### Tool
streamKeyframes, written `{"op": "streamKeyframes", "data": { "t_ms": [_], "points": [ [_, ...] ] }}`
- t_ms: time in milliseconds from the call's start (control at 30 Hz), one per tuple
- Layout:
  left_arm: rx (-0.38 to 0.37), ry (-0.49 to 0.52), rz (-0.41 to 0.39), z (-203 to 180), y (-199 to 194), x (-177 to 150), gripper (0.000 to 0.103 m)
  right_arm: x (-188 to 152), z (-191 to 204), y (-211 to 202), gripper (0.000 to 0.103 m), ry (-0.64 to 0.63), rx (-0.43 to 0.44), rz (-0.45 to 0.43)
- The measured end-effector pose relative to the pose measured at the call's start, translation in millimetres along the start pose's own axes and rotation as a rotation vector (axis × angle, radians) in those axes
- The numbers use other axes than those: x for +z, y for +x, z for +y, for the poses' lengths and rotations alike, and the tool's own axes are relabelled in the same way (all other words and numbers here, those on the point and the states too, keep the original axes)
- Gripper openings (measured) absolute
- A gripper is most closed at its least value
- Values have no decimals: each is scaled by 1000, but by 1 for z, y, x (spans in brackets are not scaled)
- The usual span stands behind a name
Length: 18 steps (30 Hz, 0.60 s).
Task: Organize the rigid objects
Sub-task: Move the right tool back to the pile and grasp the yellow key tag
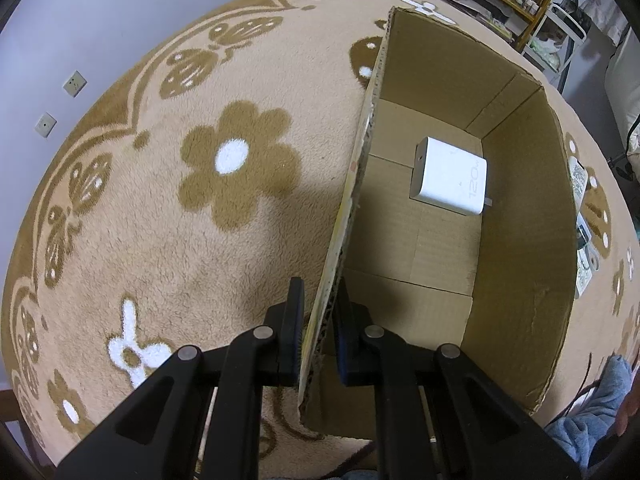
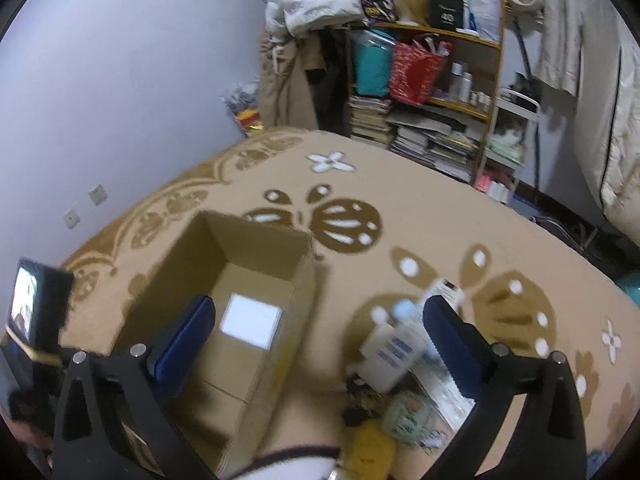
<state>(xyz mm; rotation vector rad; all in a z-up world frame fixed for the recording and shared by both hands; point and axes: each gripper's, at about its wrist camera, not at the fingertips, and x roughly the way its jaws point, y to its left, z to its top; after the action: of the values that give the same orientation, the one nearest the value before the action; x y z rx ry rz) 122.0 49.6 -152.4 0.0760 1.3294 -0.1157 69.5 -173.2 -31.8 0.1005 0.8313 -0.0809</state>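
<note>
An open cardboard box [image 1: 516, 216] lies on the flowered carpet. A white charger block [image 1: 450, 176] marked 120W lies on its floor. My left gripper [image 1: 320, 328] is shut on the box's near left wall, one finger outside and one inside. In the right wrist view the box [image 2: 304, 280] sits at lower left with the white charger [image 2: 251, 322] inside. My right gripper [image 2: 320, 332] is open and empty, held above the box's right wall. A pile of loose items lies right of the box: a white bottle [image 2: 390, 352], a yellow object [image 2: 366, 446], a pale green packet [image 2: 408, 414].
The tan carpet [image 1: 200, 220] with brown flowers covers the floor. A wooden shelf [image 2: 440, 92] crowded with books, bags and bottles stands against the far wall. A phone screen [image 2: 28, 304] on a stand is at the left. Small packets [image 1: 580, 184] lie beyond the box's right wall.
</note>
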Motion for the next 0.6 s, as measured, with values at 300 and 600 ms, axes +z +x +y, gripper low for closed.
{"op": "streamKeyframes", "data": {
  "t_ms": [300,600],
  "points": [
    [-4,-1,0,-1,0,-1,13,-35,-26,-8,103,48,-71,53],
    [-4,-1,3,-1,0,-2,13,-73,-38,-16,103,96,-115,59]
  ]
}}
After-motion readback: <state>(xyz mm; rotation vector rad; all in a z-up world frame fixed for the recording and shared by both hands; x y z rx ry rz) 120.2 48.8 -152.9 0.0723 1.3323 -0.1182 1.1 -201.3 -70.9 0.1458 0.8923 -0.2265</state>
